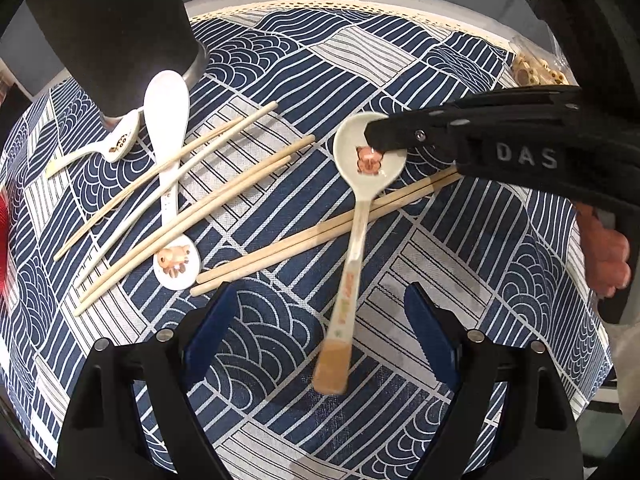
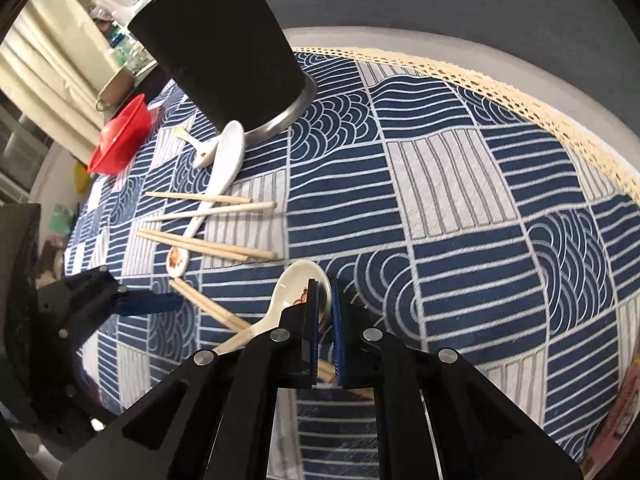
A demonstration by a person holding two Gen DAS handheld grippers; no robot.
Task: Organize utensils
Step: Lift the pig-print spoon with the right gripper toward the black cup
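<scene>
Four ceramic spoons [image 1: 366, 184] and eight wooden chopsticks [image 1: 188, 216] lie near the black cup [image 2: 224, 48]. The right tongs [image 2: 325, 312] pinch one spoon's bowl rim, and the left tongs [image 1: 316, 312] are spread above its handle. Right of the cup the counter [image 2: 460, 200] is bare to its lace edge.

Raised grey letters "DAS" stand on the side of the black plastic body of the right gripper [image 1: 374, 136], seen from the left wrist view. Orange and green lettering runs along the handle of the cream ceramic spoon with a pink cartoon print [image 1: 360, 216], too blurred to read.
</scene>
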